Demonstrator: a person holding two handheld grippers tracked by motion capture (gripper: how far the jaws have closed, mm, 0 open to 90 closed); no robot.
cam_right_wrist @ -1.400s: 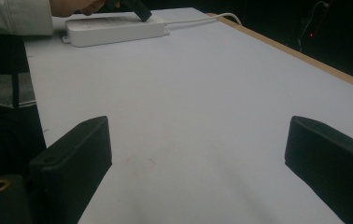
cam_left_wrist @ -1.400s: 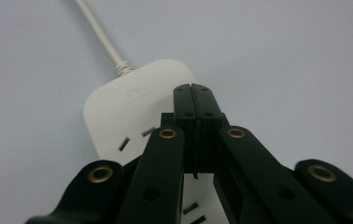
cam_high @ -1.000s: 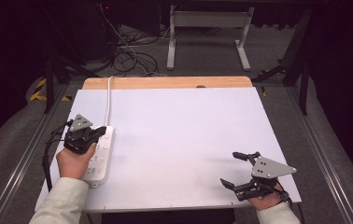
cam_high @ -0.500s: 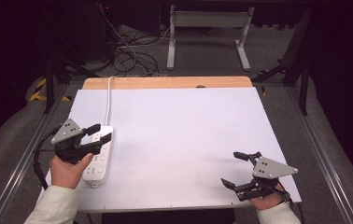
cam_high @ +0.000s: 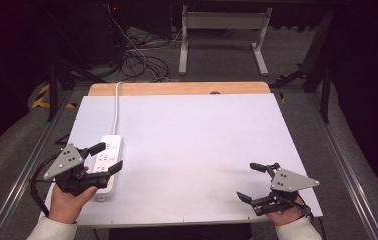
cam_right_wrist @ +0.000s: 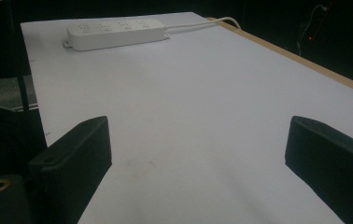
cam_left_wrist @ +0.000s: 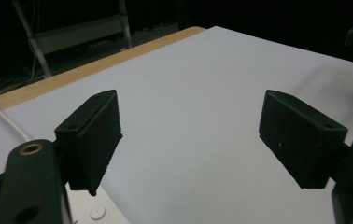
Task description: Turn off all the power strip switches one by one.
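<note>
High view, table: a white sheet covers the table, with a wooden edge showing along the far side.
High view, power strip: a white power strip lies near the sheet's left edge, its white cable running to the far side.
High view, left gripper: the left gripper hangs over the near half of the strip, jaws spread apart and holding nothing, held by the left hand.
High view, right gripper: the right gripper sits at the near right corner, well apart from the strip, jaws wide and empty.
Left gripper view: both black jaws stand apart over bare white sheet; a corner of the strip shows below the left jaw, the cable at the left.
Right gripper view: jaws spread wide over the sheet; the strip lies far off at the top left, its cable trailing right.
</note>
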